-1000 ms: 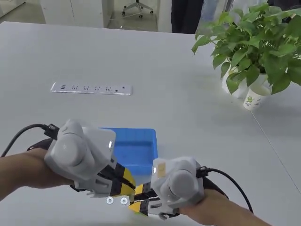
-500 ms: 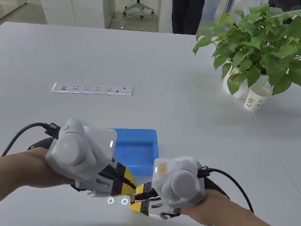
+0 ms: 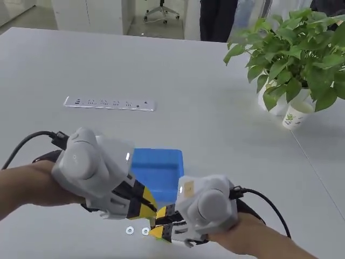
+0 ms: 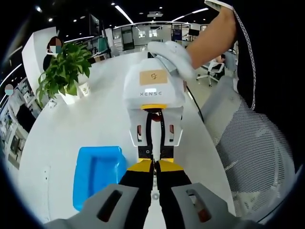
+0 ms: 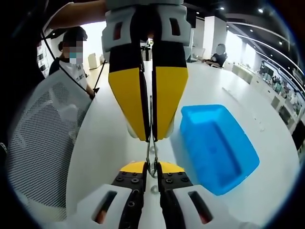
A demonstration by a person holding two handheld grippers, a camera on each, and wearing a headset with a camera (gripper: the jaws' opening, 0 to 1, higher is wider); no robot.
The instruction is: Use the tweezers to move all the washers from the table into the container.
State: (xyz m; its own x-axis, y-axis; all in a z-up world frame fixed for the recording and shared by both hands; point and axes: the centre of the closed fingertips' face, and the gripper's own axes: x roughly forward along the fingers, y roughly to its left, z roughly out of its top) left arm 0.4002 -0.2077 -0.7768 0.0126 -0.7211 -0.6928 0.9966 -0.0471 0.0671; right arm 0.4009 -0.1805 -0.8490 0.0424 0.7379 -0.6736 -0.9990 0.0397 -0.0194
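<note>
Left gripper [image 4: 155, 166], right gripper [image 5: 151, 168] tip to tip, my jaws both clamped on tweezers [image 5: 151, 138]; washers [image 3: 130, 231] on surface [image 3: 215, 108] just below.

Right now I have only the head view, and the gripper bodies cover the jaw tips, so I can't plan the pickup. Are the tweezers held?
Observer: Yes. In the right gripper view the tweezers run as a thin metal strip from the right gripper up between the jaws of the left gripper. Both pairs look shut on them.
Operator: Is anything in the container? Its near end is covered for me.
Observer: The right gripper view shows the container's whole inside, and none of the washers is in it.
</note>
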